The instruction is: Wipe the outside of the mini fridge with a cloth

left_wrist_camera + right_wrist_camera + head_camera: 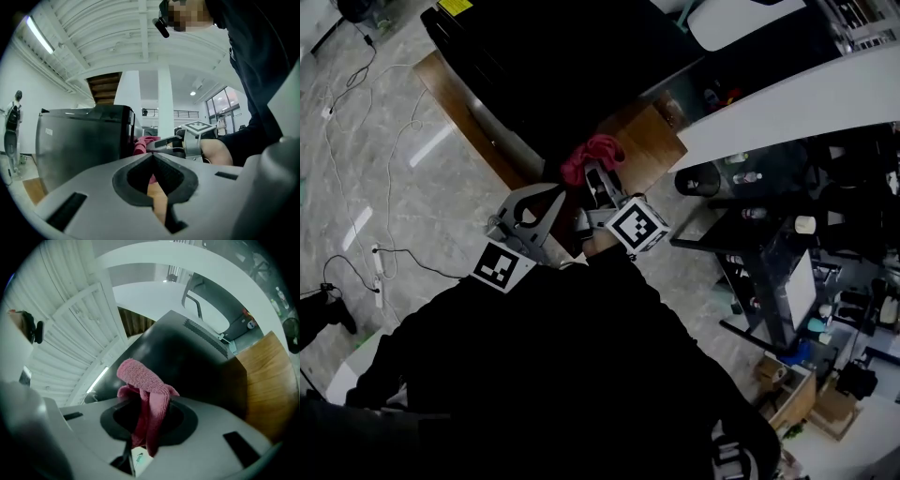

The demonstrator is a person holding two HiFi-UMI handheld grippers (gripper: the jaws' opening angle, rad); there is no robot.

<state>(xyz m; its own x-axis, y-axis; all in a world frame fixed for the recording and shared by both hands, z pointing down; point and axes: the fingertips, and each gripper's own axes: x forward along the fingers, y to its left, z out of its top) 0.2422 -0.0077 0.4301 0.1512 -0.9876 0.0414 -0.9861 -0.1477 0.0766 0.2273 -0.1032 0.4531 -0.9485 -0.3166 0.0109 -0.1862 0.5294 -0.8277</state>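
Item: boxy glossy black mini fridge [553, 66], standing on a low brown wooden platform [654, 131], so its side walls sit within my reach from above. Item: crumpled pink terry cloth [140, 376], pinched between the jaws of the right gripper [146, 408]. A bunched pad sticks out past the tips and a tail hangs down through the jaw opening. I judge it is gripped by the middle so that the soft bulk, not the hard jaw, meets the fridge. The head view puts this cloth at the fridge's near corner, over the platform edge. I cannot tell whether it touches the wall or sits just off it. Item: left gripper [152, 161], jaws closed together on nothing, low beside the fridge's dark side panel and near the right gripper. I take it as parked clear of the wiping path, in reserve to steady the cabinet. Task status, as I judge it: the cloth is presented to the fridge's outer wall and most of the panels are left to wipe.
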